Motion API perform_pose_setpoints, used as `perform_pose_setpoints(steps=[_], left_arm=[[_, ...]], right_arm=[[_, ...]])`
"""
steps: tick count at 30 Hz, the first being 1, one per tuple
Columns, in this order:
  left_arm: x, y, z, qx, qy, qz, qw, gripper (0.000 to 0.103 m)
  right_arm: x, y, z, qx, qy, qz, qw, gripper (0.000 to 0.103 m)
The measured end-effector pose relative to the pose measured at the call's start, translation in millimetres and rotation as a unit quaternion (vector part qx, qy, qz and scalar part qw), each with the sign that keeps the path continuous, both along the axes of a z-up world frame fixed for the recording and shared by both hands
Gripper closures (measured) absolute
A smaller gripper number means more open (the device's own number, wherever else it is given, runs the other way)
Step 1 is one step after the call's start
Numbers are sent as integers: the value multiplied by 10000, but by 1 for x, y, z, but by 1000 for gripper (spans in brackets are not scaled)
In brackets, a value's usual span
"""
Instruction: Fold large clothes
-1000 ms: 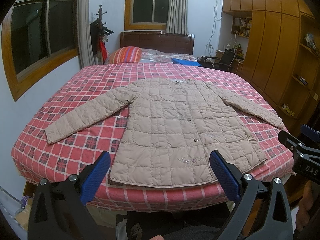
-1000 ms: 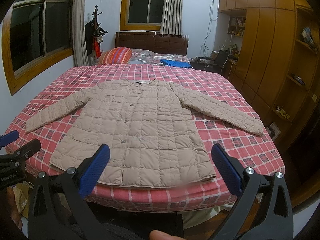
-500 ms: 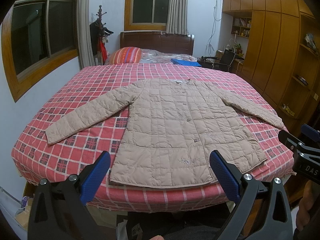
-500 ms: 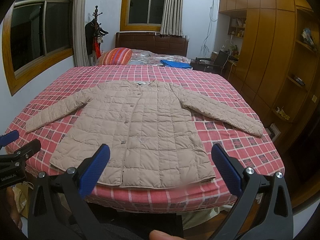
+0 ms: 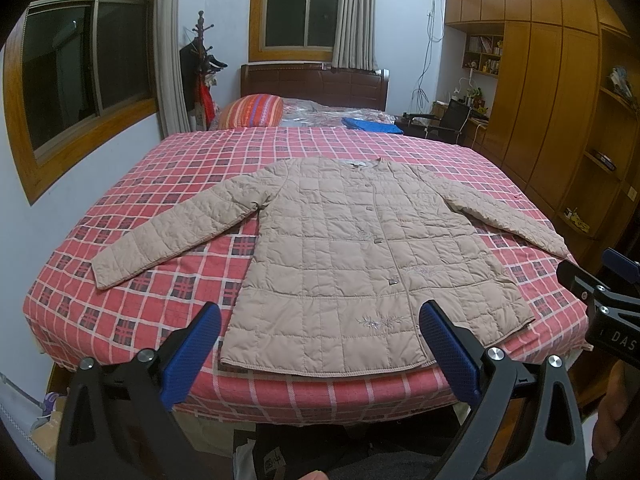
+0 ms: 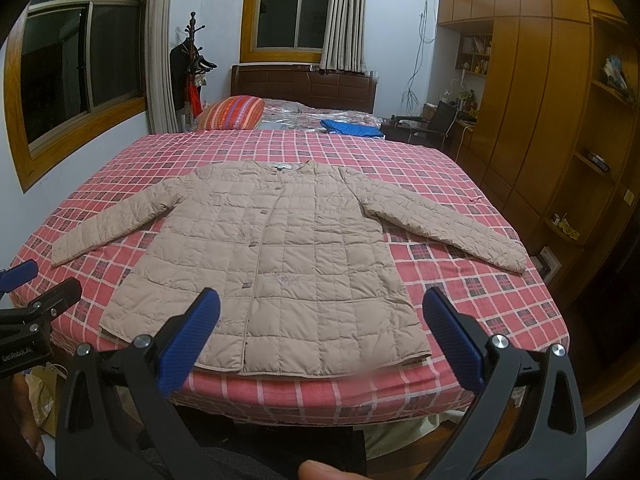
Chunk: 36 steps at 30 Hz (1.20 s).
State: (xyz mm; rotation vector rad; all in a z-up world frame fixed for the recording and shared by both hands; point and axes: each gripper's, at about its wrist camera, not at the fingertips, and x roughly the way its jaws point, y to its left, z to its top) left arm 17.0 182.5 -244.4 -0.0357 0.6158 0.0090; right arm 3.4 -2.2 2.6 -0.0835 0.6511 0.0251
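While the quilted beige jacket (image 5: 352, 264) is lying flat, buttoned, sleeves spread on the plaid bed (image 5: 160, 308), left gripper (image 5: 320, 344) and right gripper (image 6: 320, 340) are hovering spread wide, empty, before its hem; folding not begun, sleeve grasp likely next

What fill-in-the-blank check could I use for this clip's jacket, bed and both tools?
1. The jacket lies flat with both sleeves spread out on the ____.
2. The cover under the jacket is a red ____ pattern.
3. The left tool and right tool are both ____ and hold nothing.
4. The jacket's front is fastened with ____.

Missing words: bed; checked; open; buttons
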Motion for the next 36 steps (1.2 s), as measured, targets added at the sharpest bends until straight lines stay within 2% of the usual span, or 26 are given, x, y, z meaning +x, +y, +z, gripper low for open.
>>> perform_pose_setpoints(steps=[25,36], left_arm=[[0,1,0,-17,18,6,10000,4],[18,1,-19,-76,261,-13,9996,4]], right_arm=[[-2,2,-1,-6,26,12,10000,2],[13,5,-16,-120,196,-10,9997,2]])
